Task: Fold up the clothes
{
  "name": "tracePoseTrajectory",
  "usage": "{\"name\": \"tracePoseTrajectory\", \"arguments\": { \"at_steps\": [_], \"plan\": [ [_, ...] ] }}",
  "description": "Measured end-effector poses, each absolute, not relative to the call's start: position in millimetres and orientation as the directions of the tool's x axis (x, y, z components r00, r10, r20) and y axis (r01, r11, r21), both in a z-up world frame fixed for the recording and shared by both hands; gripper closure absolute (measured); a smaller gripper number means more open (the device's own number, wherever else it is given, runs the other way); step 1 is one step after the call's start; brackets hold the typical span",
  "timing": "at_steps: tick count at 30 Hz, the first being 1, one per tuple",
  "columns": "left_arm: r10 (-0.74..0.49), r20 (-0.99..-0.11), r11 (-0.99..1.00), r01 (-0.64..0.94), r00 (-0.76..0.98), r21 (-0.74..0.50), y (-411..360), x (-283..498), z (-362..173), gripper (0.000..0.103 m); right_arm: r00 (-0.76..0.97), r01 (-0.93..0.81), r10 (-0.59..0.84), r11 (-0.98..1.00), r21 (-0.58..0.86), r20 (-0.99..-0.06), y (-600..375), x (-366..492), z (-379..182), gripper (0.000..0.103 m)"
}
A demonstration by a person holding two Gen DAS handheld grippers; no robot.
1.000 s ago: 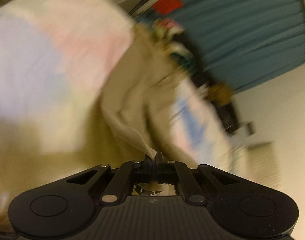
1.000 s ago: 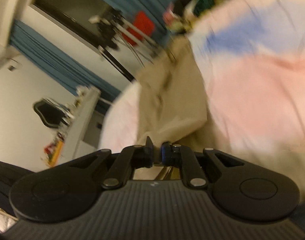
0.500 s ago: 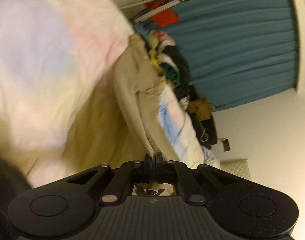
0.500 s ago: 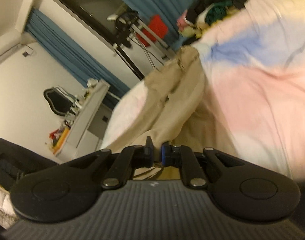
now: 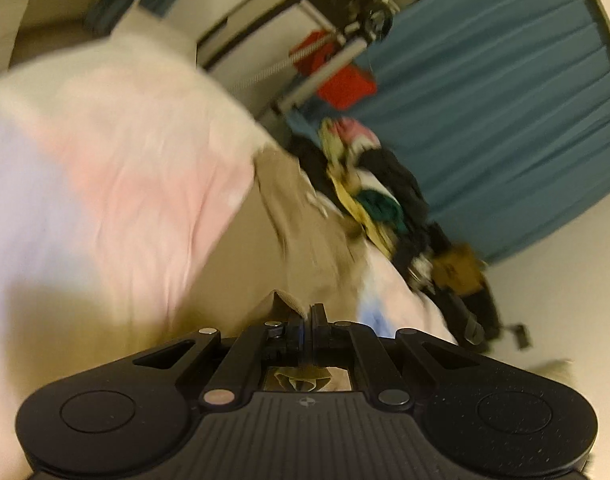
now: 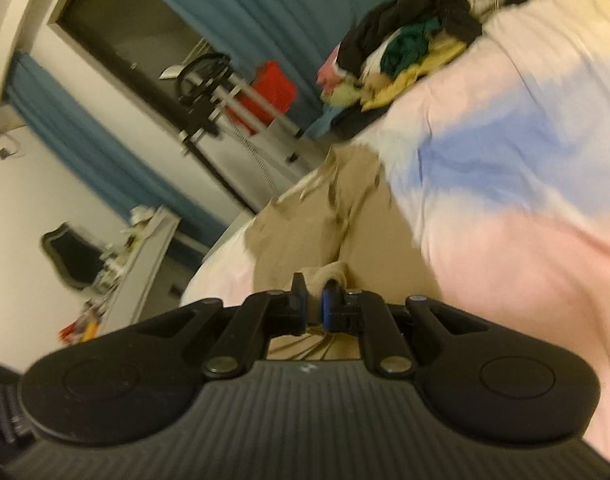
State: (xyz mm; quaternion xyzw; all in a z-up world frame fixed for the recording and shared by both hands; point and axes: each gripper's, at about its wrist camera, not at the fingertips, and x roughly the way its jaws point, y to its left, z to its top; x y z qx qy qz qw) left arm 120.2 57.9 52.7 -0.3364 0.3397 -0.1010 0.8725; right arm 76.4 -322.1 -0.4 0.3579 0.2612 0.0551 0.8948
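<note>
Beige trousers (image 5: 301,240) lie stretched along a bed covered by a pastel pink, blue and white sheet (image 5: 117,176). My left gripper (image 5: 305,316) is shut on one end of the beige cloth, a fold of it sticking up beside the fingers. In the right wrist view the same trousers (image 6: 305,224) run away from me across the sheet (image 6: 525,200). My right gripper (image 6: 313,300) is shut on a bunched hem of that cloth. Both views are blurred by motion.
A heap of mixed clothes (image 5: 369,188) sits at the far end of the bed, the same heap (image 6: 405,52) showing in the right view. Teal curtains (image 5: 505,100), a red box on a metal rack (image 6: 273,88) and a white cluttered shelf (image 6: 145,248) stand beyond.
Both grippers have kept their hold on the trousers and swung with them; the views have tilted, so the bed has dropped lower and more of the room and curtains shows.
</note>
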Motion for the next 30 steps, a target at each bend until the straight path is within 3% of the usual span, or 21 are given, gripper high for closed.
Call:
{"name": "tracePoseTrajectory", "arguments": {
  "at_steps": [9, 16, 21, 23, 24, 25, 26, 27, 29, 30],
  "plan": [
    [-0.291, -0.468, 0.869, 0.026, 0.834, -0.494, 18.6, 190.4, 18.0, 0.099, 0.899, 0.029, 0.207, 0.850, 0.526, -0.385, -316.0, 161.1, -39.2, 0.092],
    [-0.244, -0.523, 0.932, 0.048, 0.817, -0.360, -8.4, 248.9, -43.8, 0.098, 0.876, 0.055, 0.184, 0.880, 0.471, -0.446, -316.4, 207.8, -101.8, 0.092],
    [-0.242, -0.551, 0.940, 0.051, 0.799, -0.338, -13.6, 264.4, -75.4, 0.094, 0.860, 0.064, 0.181, 0.890, 0.452, -0.478, -311.0, 217.9, -120.8, 0.091],
    [-0.248, -0.542, 0.938, 0.061, 0.803, -0.340, -13.2, 264.4, -77.0, 0.083, 0.863, 0.049, 0.194, 0.887, 0.459, -0.467, -309.4, 215.7, -117.5, 0.089],
    [-0.259, -0.539, 0.934, 0.066, 0.802, -0.351, -12.7, 266.8, -77.4, 0.077, 0.864, 0.041, 0.201, 0.886, 0.462, -0.462, -308.6, 214.5, -115.8, 0.085],
    [-0.272, -0.532, 0.928, 0.072, 0.802, -0.366, -11.8, 266.1, -75.8, 0.061, 0.865, 0.034, 0.207, 0.885, 0.465, -0.457, -307.8, 213.4, -114.1, 0.080],
    [-0.286, -0.523, 0.921, 0.079, 0.803, -0.382, -10.7, 263.6, -73.2, 0.048, 0.867, 0.026, 0.213, 0.883, 0.468, -0.451, -307.0, 212.2, -112.5, 0.064],
    [-0.296, -0.511, 0.917, 0.092, 0.807, -0.387, -10.6, 259.9, -70.1, 0.042, 0.868, 0.019, 0.220, 0.882, 0.471, -0.446, -306.2, 211.1, -110.8, 0.041],
    [-0.309, -0.484, 0.919, 0.127, 0.818, -0.373, -13.0, 249.1, -62.5, 0.020, 0.870, 0.003, 0.233, 0.879, 0.477, -0.435, -304.5, 208.8, -107.5, 0.016],
    [-0.308, -0.474, 0.925, 0.143, 0.825, -0.352, -15.1, 241.5, -57.7, 0.017, 0.872, -0.004, 0.236, 0.880, 0.475, -0.429, -302.7, 206.3, -104.4, 0.012]
  ]
}}
